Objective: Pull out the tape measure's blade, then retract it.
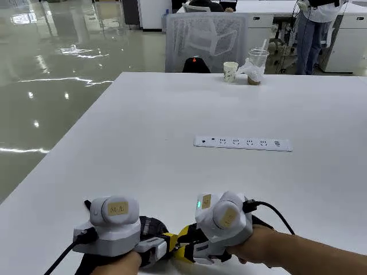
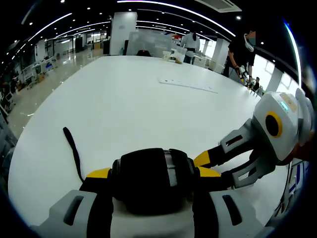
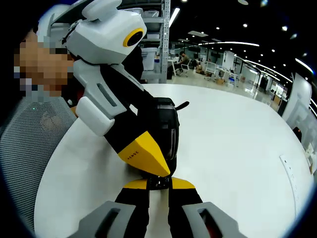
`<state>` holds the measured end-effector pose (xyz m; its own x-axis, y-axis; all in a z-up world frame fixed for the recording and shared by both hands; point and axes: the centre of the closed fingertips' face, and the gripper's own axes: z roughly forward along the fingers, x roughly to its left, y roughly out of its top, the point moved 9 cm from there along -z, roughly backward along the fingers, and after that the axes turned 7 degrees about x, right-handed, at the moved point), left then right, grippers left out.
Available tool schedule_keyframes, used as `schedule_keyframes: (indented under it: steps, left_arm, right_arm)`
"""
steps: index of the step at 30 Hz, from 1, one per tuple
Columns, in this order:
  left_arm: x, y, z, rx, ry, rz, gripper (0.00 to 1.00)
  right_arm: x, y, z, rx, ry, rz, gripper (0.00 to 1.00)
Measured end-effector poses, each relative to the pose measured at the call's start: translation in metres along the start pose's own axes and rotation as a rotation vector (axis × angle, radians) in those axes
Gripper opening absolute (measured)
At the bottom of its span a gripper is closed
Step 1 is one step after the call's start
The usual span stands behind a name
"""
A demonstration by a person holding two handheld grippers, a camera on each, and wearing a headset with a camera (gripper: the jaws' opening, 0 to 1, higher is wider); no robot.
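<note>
Left gripper [image 2: 153, 171] clamped round black rounded plastic tape measure [image 2: 146, 186], six o'clock on white table [image 1: 172, 114]. Right gripper [image 3: 158, 184], three o'clock of case, pinched together on dark blade tip [image 3: 159, 181], apparently. Risk: shallow pinch slips, blade whips back; case twists in clamp.

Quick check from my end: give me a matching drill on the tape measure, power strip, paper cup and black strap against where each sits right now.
Things:
1 tape measure
2 power strip
3 paper cup
4 black strap

Places:
A near the far edge of the table
B lying on the table beside the tape measure
C clamped between yellow-tipped jaws
D flat at mid-table

Pairs: 1-C, 2-D, 3-A, 4-B
</note>
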<state>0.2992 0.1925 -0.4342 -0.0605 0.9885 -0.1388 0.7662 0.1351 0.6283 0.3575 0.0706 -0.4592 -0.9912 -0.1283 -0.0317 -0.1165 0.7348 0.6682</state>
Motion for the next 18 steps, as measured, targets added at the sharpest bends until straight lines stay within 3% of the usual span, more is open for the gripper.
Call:
schedule_keyframes:
  steps: [18]
  left_arm:
    - [0.0004, 0.0004, 0.0006, 0.005, -0.003, 0.008, 0.62]
  right_arm:
    - [0.0005, 0.0002, 0.0010, 0.000, -0.009, -0.015, 0.12]
